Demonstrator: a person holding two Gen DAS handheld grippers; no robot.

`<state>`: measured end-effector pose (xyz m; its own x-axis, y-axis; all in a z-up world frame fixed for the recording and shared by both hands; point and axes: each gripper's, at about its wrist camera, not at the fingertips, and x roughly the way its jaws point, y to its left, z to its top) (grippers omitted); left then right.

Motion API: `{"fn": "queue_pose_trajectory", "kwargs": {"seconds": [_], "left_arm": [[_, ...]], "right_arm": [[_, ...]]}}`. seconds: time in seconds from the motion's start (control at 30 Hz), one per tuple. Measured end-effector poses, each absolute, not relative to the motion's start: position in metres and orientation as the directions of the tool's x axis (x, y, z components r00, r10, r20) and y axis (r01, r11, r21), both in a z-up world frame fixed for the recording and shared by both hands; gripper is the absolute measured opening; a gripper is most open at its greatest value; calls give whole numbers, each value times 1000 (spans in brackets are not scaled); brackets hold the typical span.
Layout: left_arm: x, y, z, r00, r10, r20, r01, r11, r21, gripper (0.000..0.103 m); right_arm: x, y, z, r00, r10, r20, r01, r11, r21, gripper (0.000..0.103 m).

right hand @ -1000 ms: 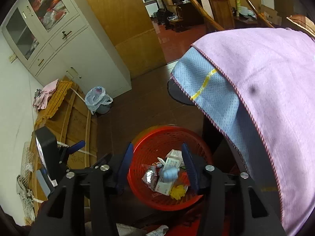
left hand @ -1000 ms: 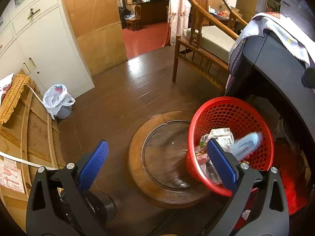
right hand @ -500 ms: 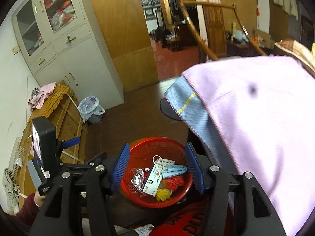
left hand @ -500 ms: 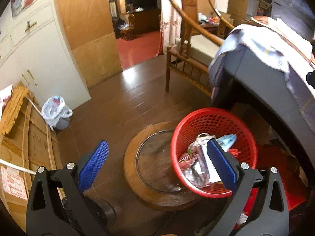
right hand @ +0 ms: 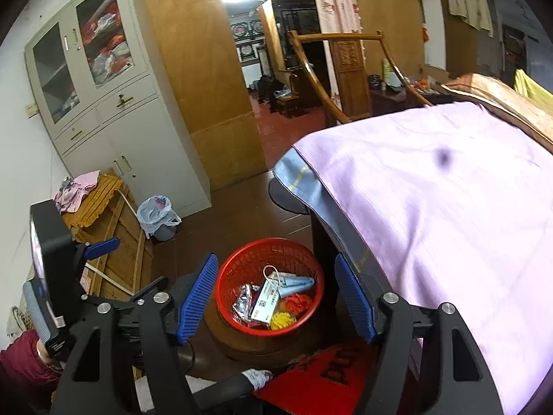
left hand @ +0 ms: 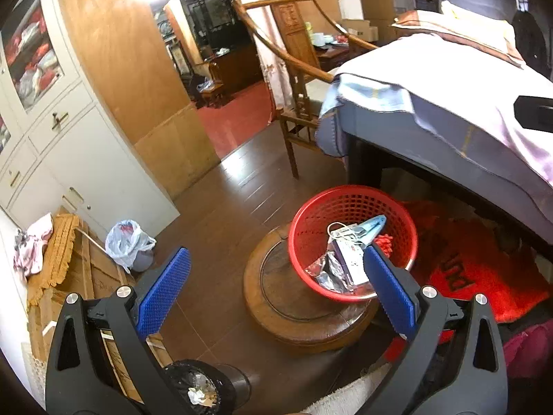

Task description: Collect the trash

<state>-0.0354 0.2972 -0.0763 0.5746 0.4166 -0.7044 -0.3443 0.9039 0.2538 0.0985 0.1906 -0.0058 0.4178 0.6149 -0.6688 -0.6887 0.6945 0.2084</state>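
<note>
Right wrist view: right gripper (right hand: 276,297) is hanging empty, jaws just widening, red basket (right hand: 312,259) at 12 o'clock; left gripper (left hand: 276,287) is gaping empty.

Both tongs higher — right tongs (right hand: 276,297) wider, empty

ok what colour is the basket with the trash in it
Red basket, clearest in the right wrist view.

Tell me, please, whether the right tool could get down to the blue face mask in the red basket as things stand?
Probably yes. The right tool is open and empty above the red basket, and the blue face mask lies on top of the trash, uncovered. The table edge stands close beside.
</note>
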Motion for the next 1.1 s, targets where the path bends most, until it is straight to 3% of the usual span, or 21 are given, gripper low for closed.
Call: {"fn": "queue_pose_trajectory", "kwargs": {"seconds": [0.17, 0.77, 1.1], "left_arm": [[-39, 289, -72, 619, 418, -665, -338, 906, 254, 96], [-23, 314, -118, 564, 404, -720, -365, 904, 221, 96], [-21, 308, -125, 556, 388, -735, -345, 912, 221, 96]], "right_arm": [[93, 183, -14, 445, 589, -674, -659, 725, 199, 79], [101, 234, -111, 350, 434, -830, -649, 752, 119, 80], [96, 232, -117, 347, 418, -840, -649, 753, 106, 80]]}}
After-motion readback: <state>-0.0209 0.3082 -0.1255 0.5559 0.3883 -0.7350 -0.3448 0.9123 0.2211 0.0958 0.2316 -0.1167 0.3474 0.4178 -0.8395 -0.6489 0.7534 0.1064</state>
